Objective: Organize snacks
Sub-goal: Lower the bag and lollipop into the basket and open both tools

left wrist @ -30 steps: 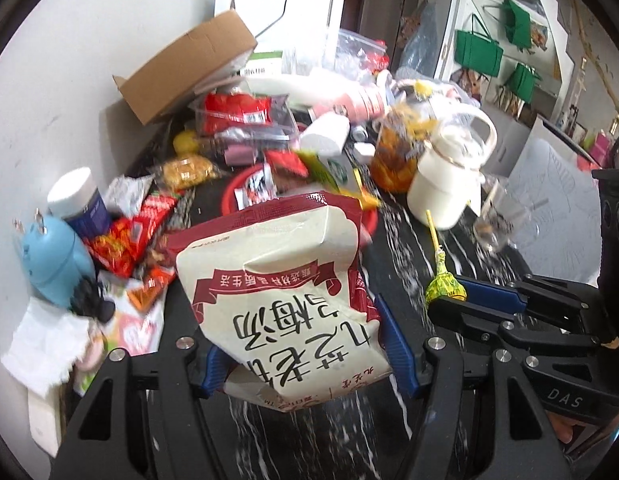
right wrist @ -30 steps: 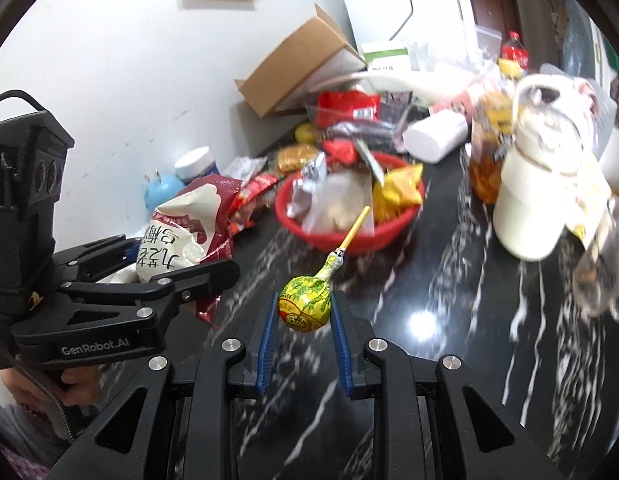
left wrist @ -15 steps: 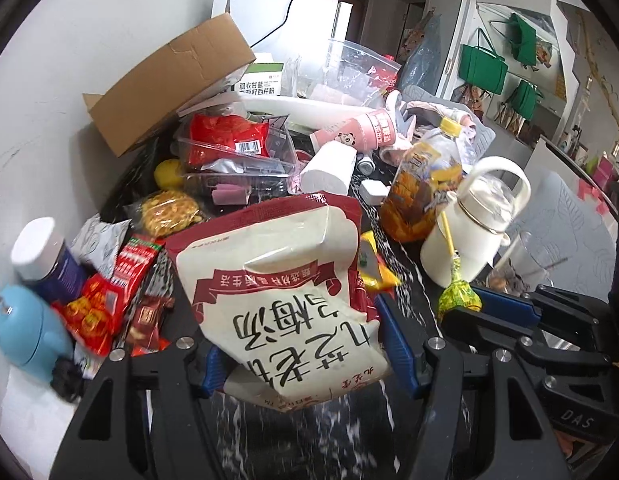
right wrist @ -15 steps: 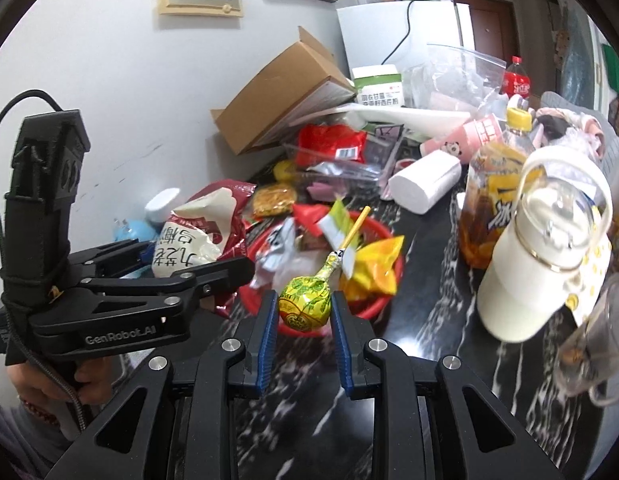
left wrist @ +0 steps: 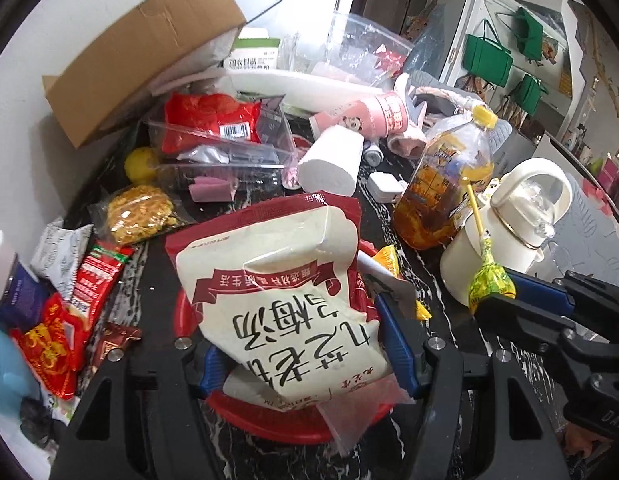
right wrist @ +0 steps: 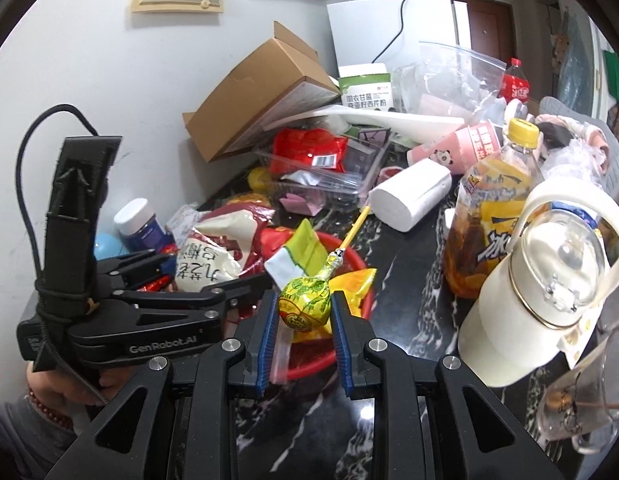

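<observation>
At lower centre of the left wrist view, the left gripper (left wrist: 305,354) is clamped on a large cream-and-maroon foil snack bag (left wrist: 285,308), held above the round red plastic basket (left wrist: 269,424) on the black marbled countertop (left wrist: 393,216). At lower centre of the right wrist view, the right gripper (right wrist: 305,320) pinches a green-and-yellow wrapped lollipop on a yellow stick (right wrist: 305,304) over the same basket's rim (right wrist: 309,368). Risk, as judged: the basket looks full, so the bulky bag could slide off the heap or tip packets out.

Bare marble counter (right wrist: 405,408) nearside — kettle (right wrist: 529,312), tea bottle (right wrist: 489,232) (right) and clutter beyond
</observation>
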